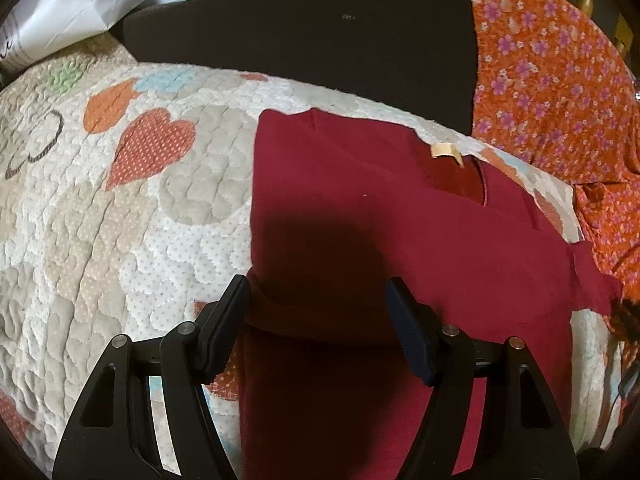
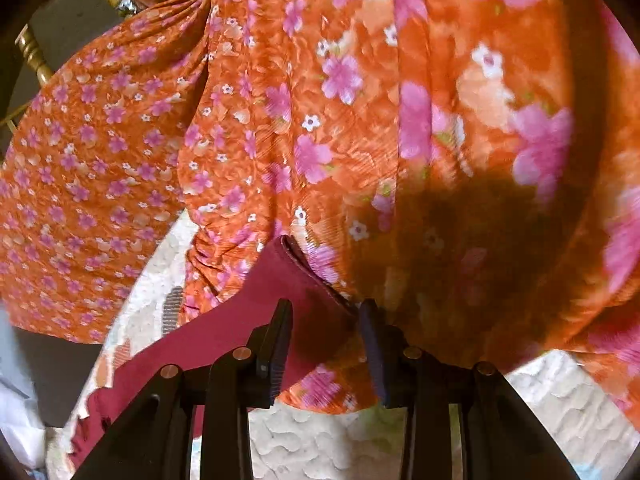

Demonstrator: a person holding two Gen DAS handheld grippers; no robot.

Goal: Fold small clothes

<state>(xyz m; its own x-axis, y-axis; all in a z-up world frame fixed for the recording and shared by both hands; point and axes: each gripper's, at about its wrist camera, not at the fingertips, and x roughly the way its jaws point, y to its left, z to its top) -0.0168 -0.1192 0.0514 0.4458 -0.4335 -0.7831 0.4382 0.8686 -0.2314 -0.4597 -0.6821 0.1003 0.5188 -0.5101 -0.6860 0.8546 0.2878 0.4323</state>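
Observation:
A dark red shirt [image 1: 360,208] lies flat on a quilted cover [image 1: 100,220], neck label at the far side. Its left part is folded in, giving a straight left edge. My left gripper [image 1: 318,294] is open just above the shirt's near part, holding nothing. In the right wrist view my right gripper [image 2: 325,312] is open around the end of the red shirt's sleeve [image 2: 288,276], which lies against an orange floral cloth [image 2: 360,120]. The jaws stand apart on either side of the sleeve cuff.
The orange floral cloth [image 1: 560,80] lies heaped at the right of the quilt. A dark board [image 1: 300,28] stands behind the quilt, with white paper [image 1: 72,8] at the far left. Wooden chair posts [image 2: 32,52] show behind the cloth.

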